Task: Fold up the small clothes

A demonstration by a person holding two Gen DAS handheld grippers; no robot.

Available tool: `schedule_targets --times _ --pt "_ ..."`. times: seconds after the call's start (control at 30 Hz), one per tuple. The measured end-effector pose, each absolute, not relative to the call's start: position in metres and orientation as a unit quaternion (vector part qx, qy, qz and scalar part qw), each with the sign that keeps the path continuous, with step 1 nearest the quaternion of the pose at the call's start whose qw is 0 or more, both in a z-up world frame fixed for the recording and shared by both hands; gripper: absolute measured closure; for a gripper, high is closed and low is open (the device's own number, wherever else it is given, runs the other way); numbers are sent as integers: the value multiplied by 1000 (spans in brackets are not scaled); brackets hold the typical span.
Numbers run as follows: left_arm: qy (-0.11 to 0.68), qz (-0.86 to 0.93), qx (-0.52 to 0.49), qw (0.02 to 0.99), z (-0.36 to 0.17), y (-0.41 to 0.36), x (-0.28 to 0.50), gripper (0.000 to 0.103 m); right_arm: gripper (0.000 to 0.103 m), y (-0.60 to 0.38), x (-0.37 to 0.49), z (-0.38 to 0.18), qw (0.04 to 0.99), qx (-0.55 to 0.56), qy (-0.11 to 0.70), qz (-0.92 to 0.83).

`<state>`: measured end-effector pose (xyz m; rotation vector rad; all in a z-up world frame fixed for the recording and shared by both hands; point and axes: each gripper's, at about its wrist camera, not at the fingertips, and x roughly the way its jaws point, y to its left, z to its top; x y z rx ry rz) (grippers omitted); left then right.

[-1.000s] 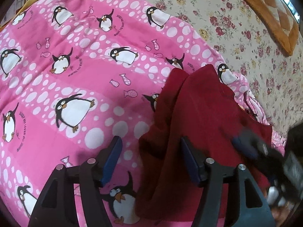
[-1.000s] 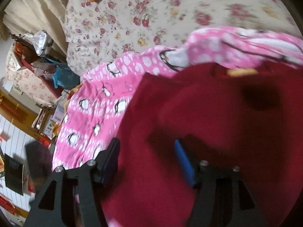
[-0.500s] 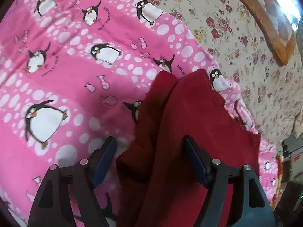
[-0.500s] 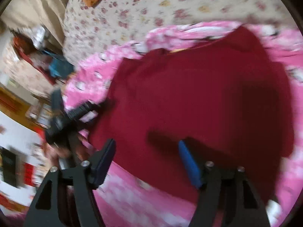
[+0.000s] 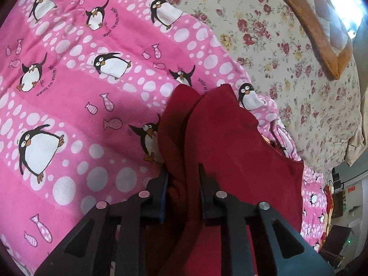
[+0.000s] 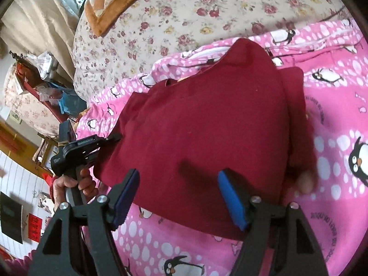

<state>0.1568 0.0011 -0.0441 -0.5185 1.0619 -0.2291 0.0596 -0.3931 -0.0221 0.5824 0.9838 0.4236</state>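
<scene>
**A:** What lies on the bed?

**B:** A dark red garment, small and partly folded, rests on a pink penguin blanket; the blanket covers a floral bedsheet; the garment sits near the blanket's edge, where the pink cloth gives way to the floral sheet; an orange patterned cushion lies at the far corner of the bed.

**A:** What is the left claw doing?

**B:** The left claw is pressed together on a bunched fold at one side edge of the garment; red cloth fills the narrow gap between its fingers; from the right wrist view the same claw reaches the garment's edge, with a hand wrapped round its handle.

**A:** And the right claw?

**B:** The right claw is spread wide, pinching nothing; it hovers over the near edge of the garment; its blue pads stand well apart; whether they touch the cloth, I cannot tell.
</scene>
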Motion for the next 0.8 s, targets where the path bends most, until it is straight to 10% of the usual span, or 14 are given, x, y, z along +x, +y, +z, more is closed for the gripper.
schedule_targets --times 0.8 --pt "488 -217 -248 808 39 -112 115 103 29 -474 56 -30 768 468 411 147"
